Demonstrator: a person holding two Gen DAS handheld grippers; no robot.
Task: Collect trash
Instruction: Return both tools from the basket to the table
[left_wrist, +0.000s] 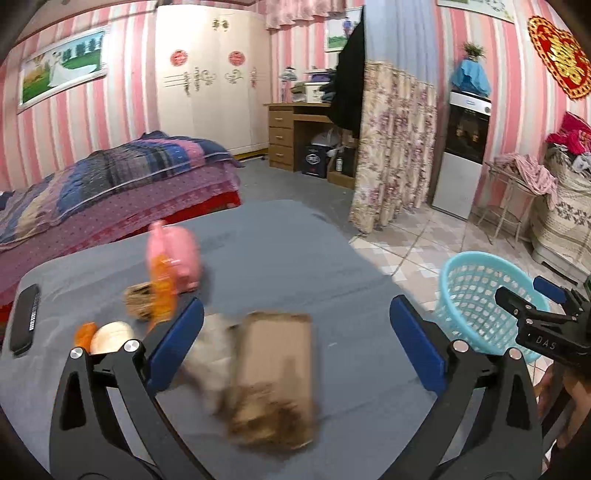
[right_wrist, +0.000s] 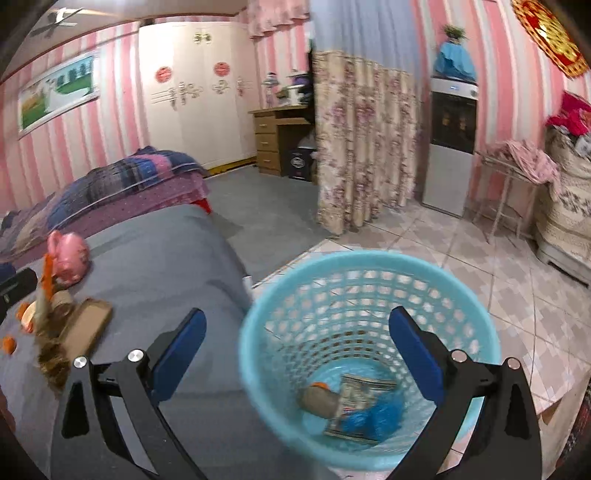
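Observation:
My left gripper is open and empty above a brown cardboard piece and a crumpled pale paper on the grey table. My right gripper is open and empty over the turquoise trash basket, which stands on the tiled floor right of the table. Inside the basket lie a printed wrapper, a blue wrapper and a brownish lump. The basket and the right gripper also show in the left wrist view.
On the table's left stand a pink piggy bank, an orange bottle, a woven object, a cream round object, orange scraps and a black remote. A bed lies behind; a floral curtain hangs right.

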